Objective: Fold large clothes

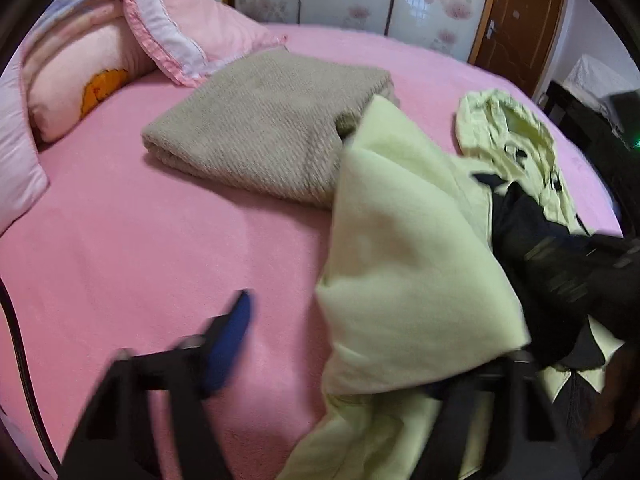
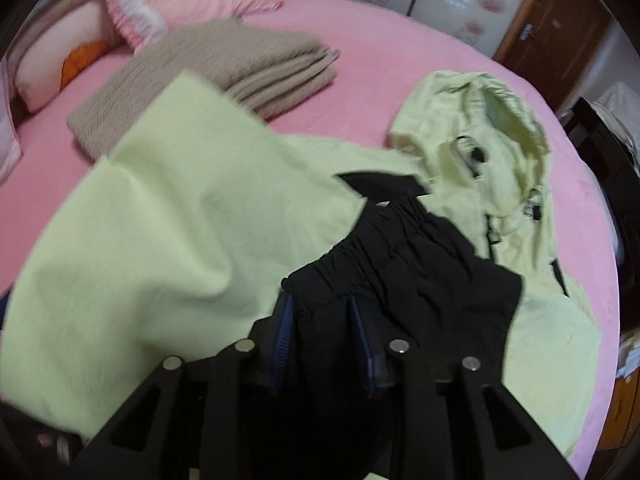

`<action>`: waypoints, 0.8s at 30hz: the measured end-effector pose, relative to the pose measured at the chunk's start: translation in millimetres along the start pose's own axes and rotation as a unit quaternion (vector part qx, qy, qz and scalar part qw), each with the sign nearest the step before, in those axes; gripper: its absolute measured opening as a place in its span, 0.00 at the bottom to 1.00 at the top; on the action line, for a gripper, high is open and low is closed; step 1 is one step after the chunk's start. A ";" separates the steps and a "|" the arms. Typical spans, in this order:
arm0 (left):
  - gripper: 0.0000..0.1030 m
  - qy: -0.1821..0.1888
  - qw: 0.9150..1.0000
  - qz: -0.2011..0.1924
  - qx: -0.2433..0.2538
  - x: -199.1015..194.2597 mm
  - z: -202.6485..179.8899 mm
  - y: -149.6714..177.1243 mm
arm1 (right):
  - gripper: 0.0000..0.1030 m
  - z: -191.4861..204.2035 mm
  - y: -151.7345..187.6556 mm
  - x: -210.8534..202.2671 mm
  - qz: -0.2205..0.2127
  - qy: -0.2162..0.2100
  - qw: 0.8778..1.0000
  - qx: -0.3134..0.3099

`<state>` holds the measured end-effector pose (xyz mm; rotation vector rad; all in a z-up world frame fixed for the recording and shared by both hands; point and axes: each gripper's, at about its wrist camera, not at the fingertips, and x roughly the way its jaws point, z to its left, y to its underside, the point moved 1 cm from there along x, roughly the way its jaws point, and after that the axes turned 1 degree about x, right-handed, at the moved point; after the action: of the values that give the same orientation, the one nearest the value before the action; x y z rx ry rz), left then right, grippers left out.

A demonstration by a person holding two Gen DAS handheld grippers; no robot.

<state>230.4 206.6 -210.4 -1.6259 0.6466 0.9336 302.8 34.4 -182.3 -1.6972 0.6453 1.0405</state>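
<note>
Both grippers are black, with triangular cut-outs in their arms, round silver screws at the joints, and blue pads (image 2: 283, 340) on the fingers.

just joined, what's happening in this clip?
A person with two handheld grippers is folding a pale green hooded jacket on a pink bed. The right gripper is clamped on the jacket's black elastic cuff. The left gripper looks open: one blue-padded finger is bare while jacket fabric drapes over the other. A folded beige knitted blanket lies behind; the hood is still spread out.
</note>
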 end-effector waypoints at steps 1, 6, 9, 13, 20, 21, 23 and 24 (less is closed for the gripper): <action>0.30 -0.001 1.000 0.013 0.001 4.7 -1.6 -0.1 | 0.23 -12.2 0.0 -9.9 -0.014 0.002 1.000 0.012; 0.20 -0.009 1.000 0.027 -0.006 9.3 -7.5 7.7 | 0.21 -93.2 8.2 -67.9 -0.112 0.001 0.990 0.090; 0.20 0.000 1.000 0.027 0.004 8.4 -15.6 14.5 | 0.21 -154.0 31.6 -82.4 -0.140 0.011 0.978 0.152; 0.20 -0.015 0.998 0.031 0.046 9.7 -38.0 27.5 | 0.17 -218.7 80.5 -54.7 -0.083 0.038 0.972 0.217; 0.47 -0.019 0.993 0.039 0.109 2.7 -55.1 39.2 | 0.18 -279.3 144.2 -13.4 0.002 -0.059 0.943 0.329; 0.54 -0.010 0.993 0.043 0.108 -0.4 -53.7 39.9 | 0.22 -279.5 144.2 -18.5 -0.008 -0.068 0.940 0.334; 0.63 0.017 0.994 0.042 0.098 -9.8 -48.0 40.7 | 0.30 -283.3 136.1 -24.1 -0.027 -0.084 0.937 0.339; 0.63 0.039 0.994 0.043 0.093 -17.3 -44.6 39.6 | 0.32 -284.4 128.8 -23.8 -0.031 -0.090 0.937 0.337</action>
<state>199.9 152.6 -213.2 -1.4836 0.8387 0.8471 283.2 -278.1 -186.1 -1.0036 0.7187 0.7897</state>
